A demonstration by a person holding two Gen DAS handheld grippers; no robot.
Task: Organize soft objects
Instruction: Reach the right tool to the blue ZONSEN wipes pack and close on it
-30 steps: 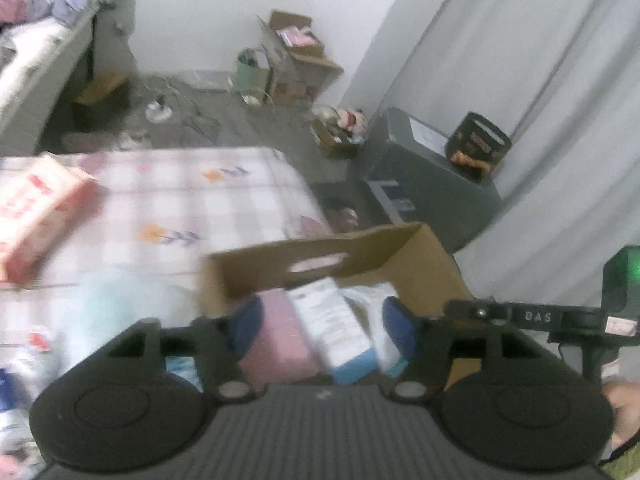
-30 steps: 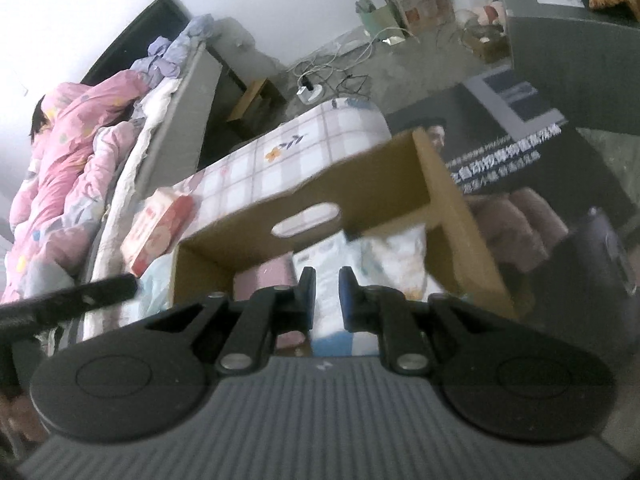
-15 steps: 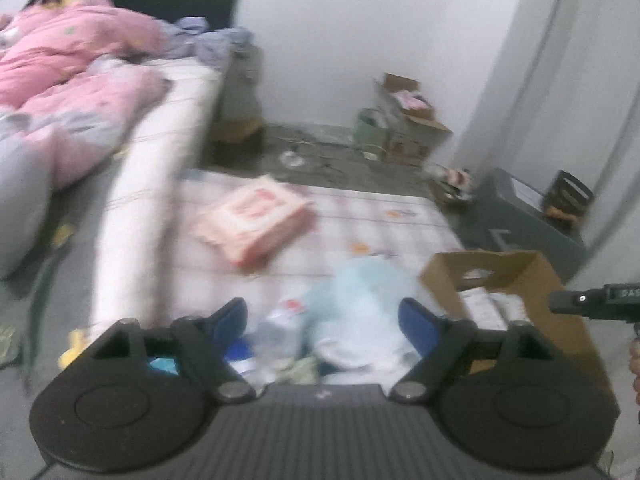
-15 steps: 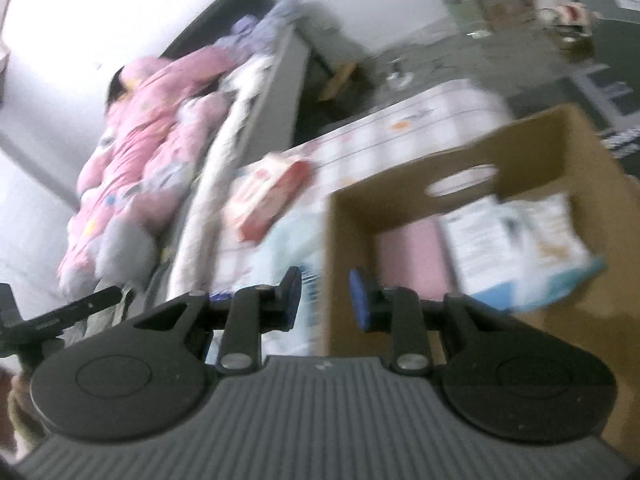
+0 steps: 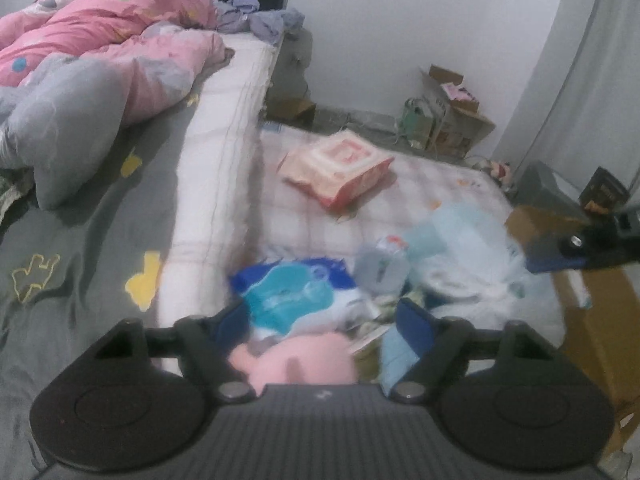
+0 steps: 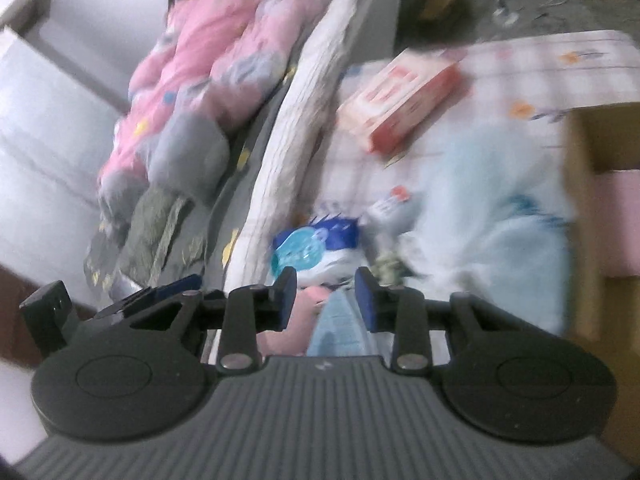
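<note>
Our left gripper and right gripper both hang empty, jaws apart, over the pile beside the cardboard box. The blue pack looks light and squashy; we'd pinch its middle.

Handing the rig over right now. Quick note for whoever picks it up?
Left tongs: open, empty, above the pile of soft packs.
Right tongs: partly open, empty, over the same pile.
On the checked mat: blue wipes pack, pink soft item, light blue bag, red-and-white pack farther back.
Cardboard box on the right: a pink pack sits in it.
Done: some packs boxed.
Left: the pile on the mat and the red-and-white pack.
</note>
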